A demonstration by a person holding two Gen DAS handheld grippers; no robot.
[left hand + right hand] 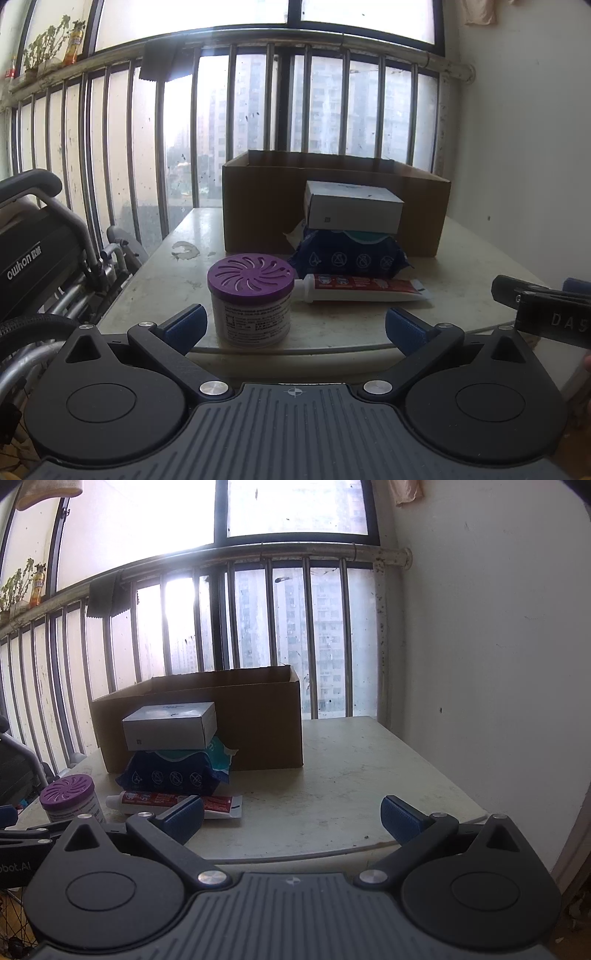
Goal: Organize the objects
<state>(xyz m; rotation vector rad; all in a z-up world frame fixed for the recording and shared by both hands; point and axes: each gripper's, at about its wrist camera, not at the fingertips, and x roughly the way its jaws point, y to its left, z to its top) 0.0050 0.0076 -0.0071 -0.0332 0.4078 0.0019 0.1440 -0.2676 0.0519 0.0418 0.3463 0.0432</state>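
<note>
A purple-lidded white jar (252, 300) stands at the table's near edge, just ahead of my open, empty left gripper (295, 326). A red-and-white toothpaste tube (364, 288) lies to its right. Behind it a dark blue wipes pack (349, 258) carries a white box (352, 208). An open cardboard box (258, 206) stands at the back. In the right wrist view my right gripper (291, 818) is open and empty at the table's near edge, with the jar (70, 801), tube (173, 803), wipes pack (170, 773), white box (170, 725) and cardboard box (258, 723) to its left.
The worn white table (351, 775) stands against a barred window (184, 147) and a white wall (480, 664) on the right. A folded wheelchair (48, 258) stands left of the table. The right gripper's body (546, 310) shows at the left view's right edge.
</note>
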